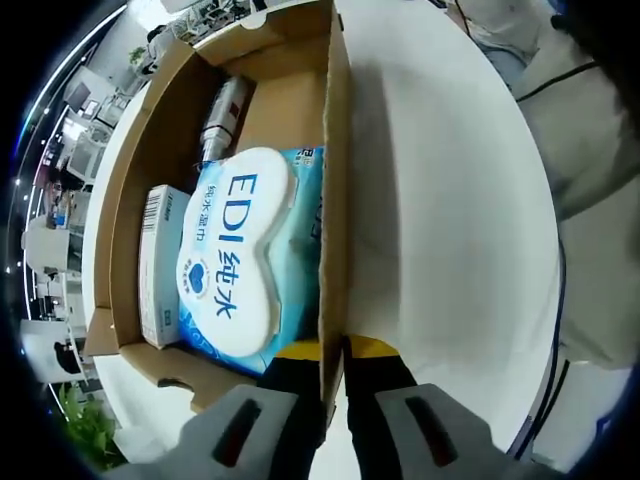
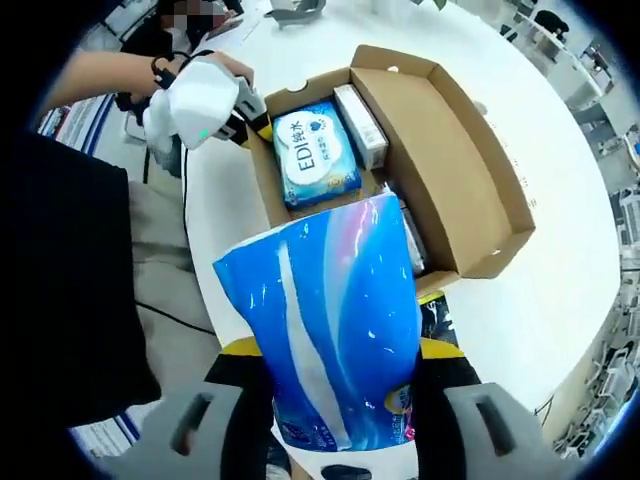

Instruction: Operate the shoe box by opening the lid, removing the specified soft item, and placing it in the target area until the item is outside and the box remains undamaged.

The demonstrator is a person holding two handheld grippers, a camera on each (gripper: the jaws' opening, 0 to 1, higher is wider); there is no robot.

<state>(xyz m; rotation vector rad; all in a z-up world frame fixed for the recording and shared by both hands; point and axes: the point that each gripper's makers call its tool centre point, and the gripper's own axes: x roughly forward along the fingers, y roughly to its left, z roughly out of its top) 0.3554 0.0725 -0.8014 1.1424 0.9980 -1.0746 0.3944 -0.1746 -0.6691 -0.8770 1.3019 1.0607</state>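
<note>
The cardboard shoe box (image 1: pixel 335 200) lies open on a white table. Inside are a blue-and-white EDI wipes pack (image 1: pixel 235 260), a white carton (image 1: pixel 160 265) and a silver cylinder (image 1: pixel 222 120). My left gripper (image 1: pixel 335 400) is shut on the box's side wall, one jaw inside and one outside. In the right gripper view, my right gripper (image 2: pixel 340 365) is shut on a soft blue plastic pack (image 2: pixel 335 320), held up over the box's near end. Beyond it are the box's open lid (image 2: pixel 480 170), the wipes pack (image 2: pixel 315 155) and my left gripper (image 2: pixel 240 115) at the box's far corner.
The white table (image 1: pixel 450 200) stretches beside the box, and a black cable (image 1: pixel 555 300) runs along its edge. A person's dark sleeve (image 2: pixel 70 300) takes up the left of the right gripper view. A dark printed sheet (image 2: pixel 437 312) pokes out under the box.
</note>
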